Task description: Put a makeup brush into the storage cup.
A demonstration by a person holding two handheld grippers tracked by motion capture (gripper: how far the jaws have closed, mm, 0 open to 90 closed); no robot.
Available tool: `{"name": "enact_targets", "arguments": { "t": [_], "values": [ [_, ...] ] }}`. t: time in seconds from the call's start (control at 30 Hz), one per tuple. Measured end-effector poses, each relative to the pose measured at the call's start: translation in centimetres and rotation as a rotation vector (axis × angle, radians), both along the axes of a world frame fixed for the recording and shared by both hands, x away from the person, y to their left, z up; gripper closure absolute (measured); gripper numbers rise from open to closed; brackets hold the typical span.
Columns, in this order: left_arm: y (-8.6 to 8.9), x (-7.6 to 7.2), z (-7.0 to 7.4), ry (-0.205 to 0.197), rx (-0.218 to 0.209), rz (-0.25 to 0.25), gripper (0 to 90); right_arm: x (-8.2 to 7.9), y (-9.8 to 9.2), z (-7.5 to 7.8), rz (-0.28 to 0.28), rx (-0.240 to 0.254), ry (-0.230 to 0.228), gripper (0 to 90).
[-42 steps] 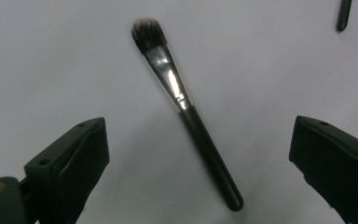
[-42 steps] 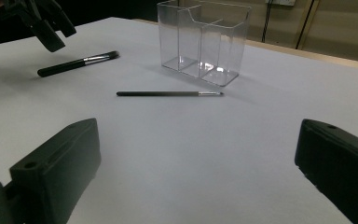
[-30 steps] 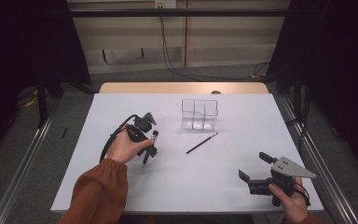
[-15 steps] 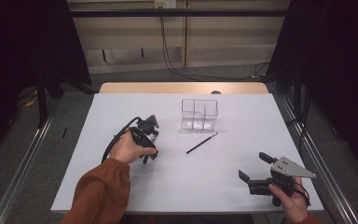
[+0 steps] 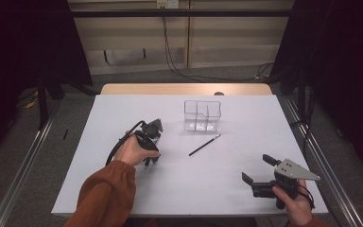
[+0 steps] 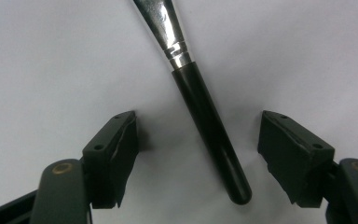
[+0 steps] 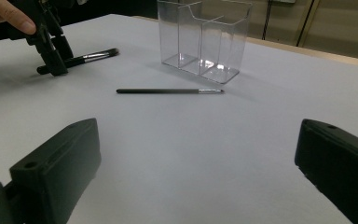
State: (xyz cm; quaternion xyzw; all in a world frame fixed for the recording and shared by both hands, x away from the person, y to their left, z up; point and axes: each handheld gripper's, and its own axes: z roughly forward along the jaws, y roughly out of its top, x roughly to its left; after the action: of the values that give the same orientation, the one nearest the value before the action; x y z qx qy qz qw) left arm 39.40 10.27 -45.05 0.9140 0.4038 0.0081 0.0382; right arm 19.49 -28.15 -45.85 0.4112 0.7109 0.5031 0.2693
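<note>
Black brush (image 6: 209, 140) lies on the white table (image 5: 227, 179) between your left gripper (image 6: 198, 154)'s just-closing, not yet touching jaws: centre the handle, then squeeze; right gripper (image 7: 198, 172) waits spread.

Two brushes lie on the bench (image 5: 123, 198): a thick one (image 6: 205, 116) with a black handle and silver ferrule at the left, and a thin one (image 5: 204, 145) near the middle. One clear holder (image 5: 202, 115) stands at the far side, split into three compartments. Two tongs are in hand: the left tongs (image 5: 150, 142) over the thick brush, the right tongs (image 5: 256, 169) at the near right.
</note>
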Motion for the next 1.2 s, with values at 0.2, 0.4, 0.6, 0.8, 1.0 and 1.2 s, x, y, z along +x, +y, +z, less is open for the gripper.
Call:
{"name": "enact_targets", "arguments": {
  "t": [0.2,0.4,0.6,0.8,1.0,1.2],
  "values": [
    [-0.24,0.14,0.12,0.031,0.014,0.021,35.9,-0.02,-0.02,0.00,0.000,-0.001,-0.001,0.0],
    [0.06,0.31,0.29,0.031,0.015,0.023,47.7,-0.04,-0.01,0.00,0.001,0.000,-0.001,0.0],
    [-0.21,0.27,0.31,0.041,0.024,0.026,53.7,-0.02,0.01,-0.02,0.003,-0.003,0.000,0.0],
    [-0.24,0.37,0.38,0.052,0.029,0.033,60.3,-0.02,0.00,-0.02,0.001,-0.003,0.001,0.0],
    [-0.38,0.22,0.41,0.050,0.024,0.019,67.1,-0.01,0.01,-0.03,0.003,-0.003,0.001,0.0],
    [-0.24,0.29,0.43,0.065,0.012,0.020,74.9,-0.04,0.02,-0.02,0.003,-0.002,0.001,0.0]
  ]
}}
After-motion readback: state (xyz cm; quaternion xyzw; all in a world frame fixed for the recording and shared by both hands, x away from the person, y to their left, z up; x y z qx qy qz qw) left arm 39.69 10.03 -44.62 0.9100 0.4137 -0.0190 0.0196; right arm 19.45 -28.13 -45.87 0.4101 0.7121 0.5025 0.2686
